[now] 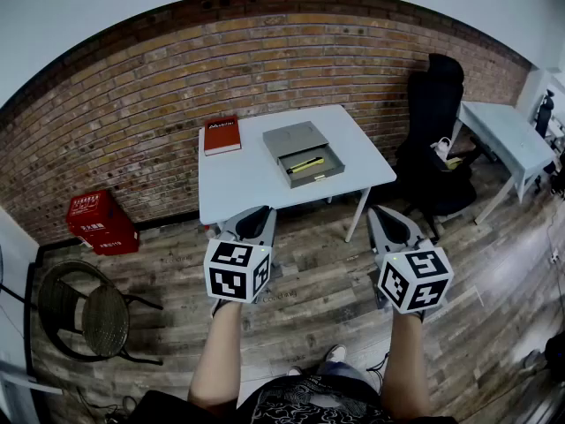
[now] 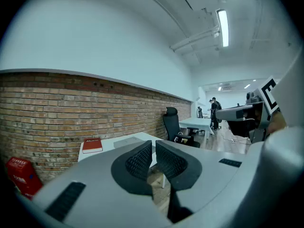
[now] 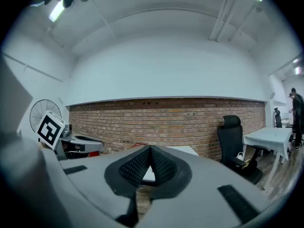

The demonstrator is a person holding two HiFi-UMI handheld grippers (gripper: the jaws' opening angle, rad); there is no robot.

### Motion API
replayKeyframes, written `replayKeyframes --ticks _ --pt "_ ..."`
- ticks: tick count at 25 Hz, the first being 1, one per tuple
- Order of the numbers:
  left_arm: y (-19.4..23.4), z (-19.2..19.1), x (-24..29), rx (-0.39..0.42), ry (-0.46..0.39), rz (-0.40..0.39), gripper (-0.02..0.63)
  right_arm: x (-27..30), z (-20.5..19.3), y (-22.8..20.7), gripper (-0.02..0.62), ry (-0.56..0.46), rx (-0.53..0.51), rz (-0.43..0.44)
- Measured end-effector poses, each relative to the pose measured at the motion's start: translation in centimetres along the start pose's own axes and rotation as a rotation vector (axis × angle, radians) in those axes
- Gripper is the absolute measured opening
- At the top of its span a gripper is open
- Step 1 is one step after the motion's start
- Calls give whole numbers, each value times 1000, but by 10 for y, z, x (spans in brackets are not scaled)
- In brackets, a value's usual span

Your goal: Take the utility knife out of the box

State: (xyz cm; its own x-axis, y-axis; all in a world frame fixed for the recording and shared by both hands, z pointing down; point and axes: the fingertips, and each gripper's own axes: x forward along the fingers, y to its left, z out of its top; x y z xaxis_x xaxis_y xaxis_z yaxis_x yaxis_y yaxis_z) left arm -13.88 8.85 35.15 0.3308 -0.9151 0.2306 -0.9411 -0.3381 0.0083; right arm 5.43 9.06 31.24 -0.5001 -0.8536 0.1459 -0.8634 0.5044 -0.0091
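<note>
My two tongs hang in the air in front of the white table (image 1: 247,179), well apart from it. The left gripper (image 1: 257,214) is pressed together with nothing in it. The right gripper (image 1: 386,212) is pressed together too, and it holds nothing. The yellow utility knife (image 1: 306,163) lies inside the open gray box (image 1: 323,177) on the table, far ahead of both tongs and in line with the gap between them.

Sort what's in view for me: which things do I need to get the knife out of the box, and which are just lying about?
For the job: knife in the open box; left gripper and right gripper, both shut, empty.
Lying about: red book on the table; red crate, black chair and round chair on the floor.
</note>
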Motion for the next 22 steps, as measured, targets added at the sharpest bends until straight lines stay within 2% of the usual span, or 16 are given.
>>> replayKeyframes --ticks 13,22 --pt "2 2 12 -1 -11 -1 44 9 -2 -9 20 -6 17 -21" --pt "6 -9 36 -2 17 -6 52 32 -9 -18 20 3 32 9"
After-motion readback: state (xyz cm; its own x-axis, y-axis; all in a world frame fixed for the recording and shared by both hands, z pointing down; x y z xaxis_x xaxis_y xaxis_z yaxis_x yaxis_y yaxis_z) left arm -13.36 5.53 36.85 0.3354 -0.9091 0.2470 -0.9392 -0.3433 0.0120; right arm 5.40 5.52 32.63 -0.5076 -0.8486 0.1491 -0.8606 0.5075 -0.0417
